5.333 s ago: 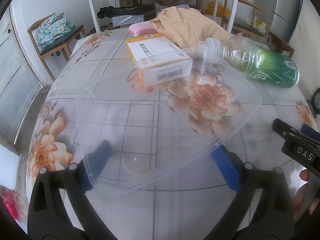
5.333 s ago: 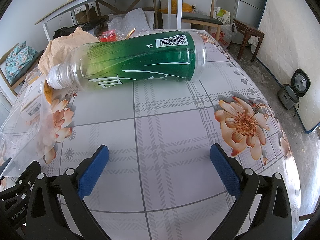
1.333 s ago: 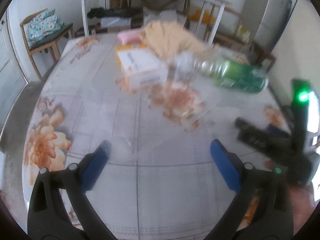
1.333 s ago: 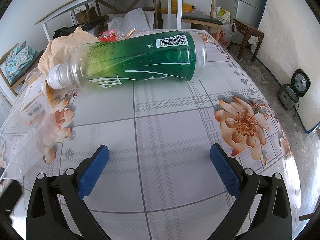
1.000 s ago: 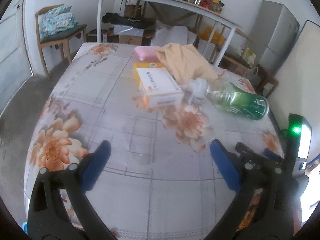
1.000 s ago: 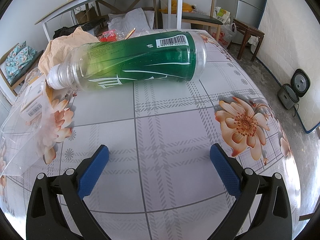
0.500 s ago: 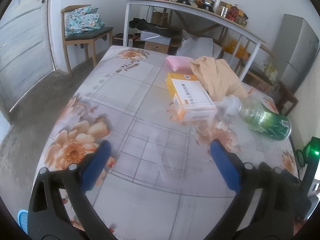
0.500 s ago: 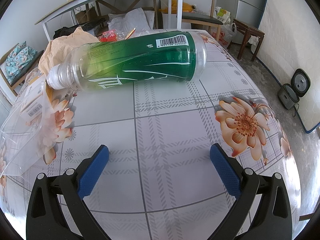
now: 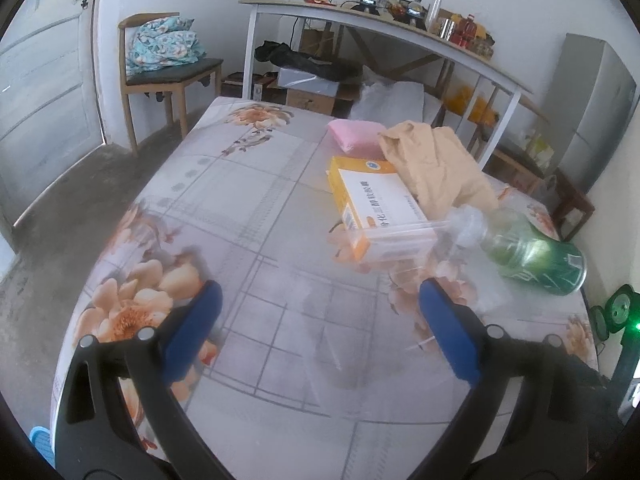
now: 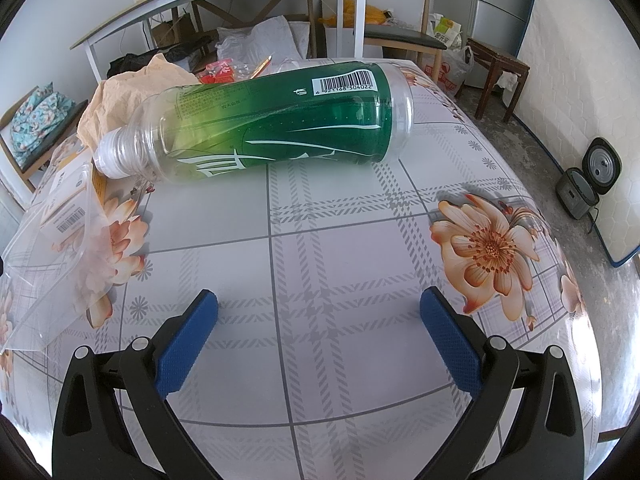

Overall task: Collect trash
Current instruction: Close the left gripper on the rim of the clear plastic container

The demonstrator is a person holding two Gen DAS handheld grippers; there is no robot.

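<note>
A green plastic bottle lies on its side on the floral table, cap to the left; it also shows in the left wrist view. A clear plastic lid lies flat to its left, faint in the left wrist view. An orange-and-white carton, crumpled tan paper and a pink pack lie beyond. My left gripper is open and empty, raised back from the table. My right gripper is open and empty, short of the bottle.
The table has its near edge under my left gripper and its left edge over concrete floor. A chair with cushions stands far left. A white desk stands behind. A stool and rice cooker are on the right.
My left gripper has let go of the clear lid, which now lies on the table, and has pulled back and up to the left. The right gripper has not moved.
</note>
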